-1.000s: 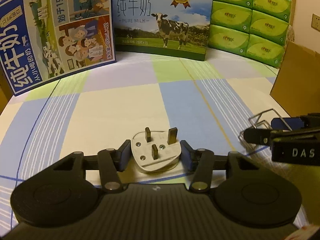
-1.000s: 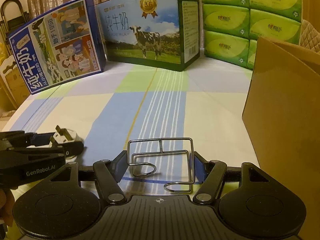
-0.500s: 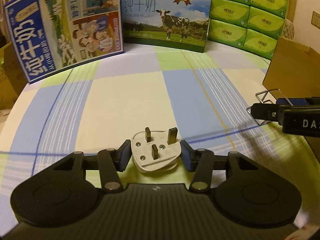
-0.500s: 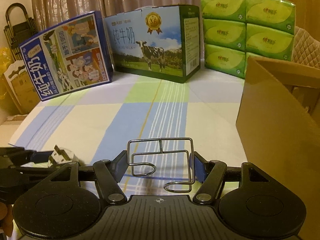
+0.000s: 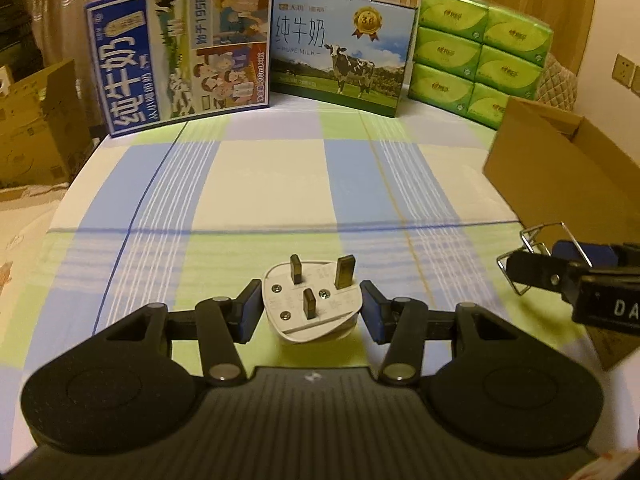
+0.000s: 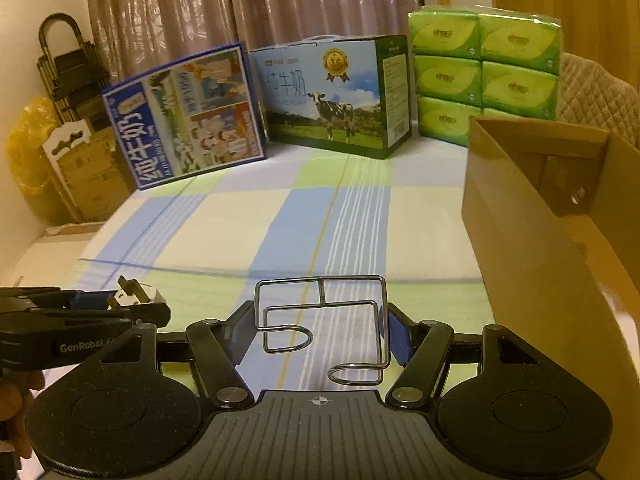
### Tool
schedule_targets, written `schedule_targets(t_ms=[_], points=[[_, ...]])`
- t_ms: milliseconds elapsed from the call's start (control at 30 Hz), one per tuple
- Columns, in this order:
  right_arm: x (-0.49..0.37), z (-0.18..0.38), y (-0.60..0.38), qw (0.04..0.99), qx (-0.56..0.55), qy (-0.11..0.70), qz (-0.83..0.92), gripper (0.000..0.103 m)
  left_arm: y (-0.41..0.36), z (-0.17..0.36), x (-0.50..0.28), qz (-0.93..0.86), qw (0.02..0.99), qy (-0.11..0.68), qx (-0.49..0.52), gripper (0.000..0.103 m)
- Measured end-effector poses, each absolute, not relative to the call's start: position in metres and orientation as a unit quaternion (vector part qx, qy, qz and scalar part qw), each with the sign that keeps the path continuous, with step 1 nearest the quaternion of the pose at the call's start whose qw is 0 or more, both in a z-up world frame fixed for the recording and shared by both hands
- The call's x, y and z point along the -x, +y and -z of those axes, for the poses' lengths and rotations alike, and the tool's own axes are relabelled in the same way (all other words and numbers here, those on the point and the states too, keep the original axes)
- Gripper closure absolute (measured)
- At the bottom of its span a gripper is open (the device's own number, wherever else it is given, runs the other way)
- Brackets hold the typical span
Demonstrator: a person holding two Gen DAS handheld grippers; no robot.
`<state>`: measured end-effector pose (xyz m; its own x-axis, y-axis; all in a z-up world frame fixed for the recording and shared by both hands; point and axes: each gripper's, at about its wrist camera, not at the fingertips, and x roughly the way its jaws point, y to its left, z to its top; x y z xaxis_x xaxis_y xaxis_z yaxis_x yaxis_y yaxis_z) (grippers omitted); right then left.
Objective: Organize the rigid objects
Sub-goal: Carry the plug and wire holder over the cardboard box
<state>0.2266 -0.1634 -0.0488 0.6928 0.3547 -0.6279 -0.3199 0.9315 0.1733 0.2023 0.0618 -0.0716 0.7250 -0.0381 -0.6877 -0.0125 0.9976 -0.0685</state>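
One plug (image 5: 311,303) clamped in my left claw (image 5: 308,310), prongs up | one wire rack (image 6: 324,326) gripped in my right claw (image 6: 320,330) | both above the bed (image 5: 280,184), one cardboard box (image 6: 532,240) right.

Dim, warm yellowish indoor light. Strong fisheye bending curves the bed's (image 5: 280,184) far edge; corners vignetted black. Soft shadows under the carton (image 6: 532,264). Grainy, slightly soft throughout; tissue packs (image 5: 480,52) faintly glossy.

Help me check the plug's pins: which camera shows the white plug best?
The left wrist view: the white plug faces it, all three pins visible. The right wrist view shows only a corner edge-on at far left.
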Motion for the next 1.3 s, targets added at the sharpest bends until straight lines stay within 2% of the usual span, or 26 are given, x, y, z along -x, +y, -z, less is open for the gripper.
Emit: schedule_targets(t_ms=[300, 667, 1033, 1300], points=[[-0.136, 0.020, -0.181, 0.929, -0.017, 0.316, -0.193, 0.040, 0.045, 0.035, -0.123, 0.012, 0.934, 0.353, 0.048, 0.057], [-0.073, -0.029, -0.219, 0.941, -0.009, 0.302, -0.152, 0.040, -0.012, -0.020, -0.068, 0.071, 0.942, 0.327, 0.033, 0.057], [-0.038, -0.069, -0.269, 0.958, -0.002, 0.267, -0.104, 0.040, -0.072, -0.041, -0.050, 0.128, 0.941, 0.312, 0.017, 0.057], [-0.034, -0.079, -0.311, 0.962, -0.019, 0.262, -0.066, 0.040, -0.098, -0.043, -0.060, 0.157, 0.938, 0.310, 0.006, 0.057]])
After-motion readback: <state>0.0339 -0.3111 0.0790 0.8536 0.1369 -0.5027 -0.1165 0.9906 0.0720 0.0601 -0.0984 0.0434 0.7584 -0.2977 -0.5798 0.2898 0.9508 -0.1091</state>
